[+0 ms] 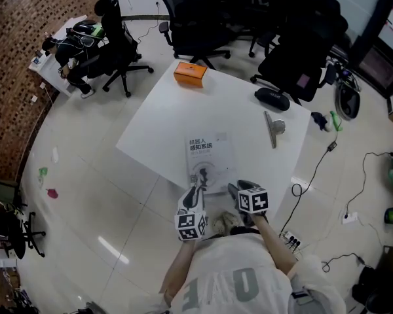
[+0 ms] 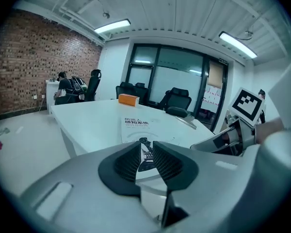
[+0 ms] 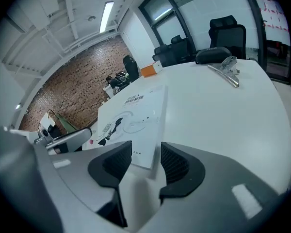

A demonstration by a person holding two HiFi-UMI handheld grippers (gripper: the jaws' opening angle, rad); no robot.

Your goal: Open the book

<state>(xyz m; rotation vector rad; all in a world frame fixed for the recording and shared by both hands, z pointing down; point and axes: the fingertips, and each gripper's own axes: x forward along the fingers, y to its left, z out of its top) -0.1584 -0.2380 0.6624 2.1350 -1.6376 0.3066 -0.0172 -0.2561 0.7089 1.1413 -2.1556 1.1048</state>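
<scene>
Two grippers hang at the near short edge of the closed book (image 1: 208, 162), which lies flat on the white table (image 1: 157, 123) close to the edge nearest the person, cover up, its long axis running from 6 o'clock to 12 o'clock in the head view. The left gripper (image 1: 198, 193) sits at the book's 7 o'clock corner, its jaws only a narrow slit apart with nothing pinched; its own view shows the cover straight ahead through that slit. The right gripper (image 1: 239, 188) sits just off the 5 o'clock corner, its jaws spread wide and gripping nothing. In its own view the book's near right corner lies directly beyond the gap, close to the pads, though whether it touches them I cannot tell. With the title reading upright toward the person, the spine is probably along the 9 o'clock side and the free edge at 3 o'clock. That makes the right gripper the better placed to catch the cover, with the left able to steady the spine side. Farther off, at 12 o'clock on the table, stands a closed orange box (image 1: 190, 72). A shut black case (image 1: 272, 99) lies at 2 o'clock with a metal clip (image 1: 273, 128) beside it, and what either container holds cannot be seen.
</scene>
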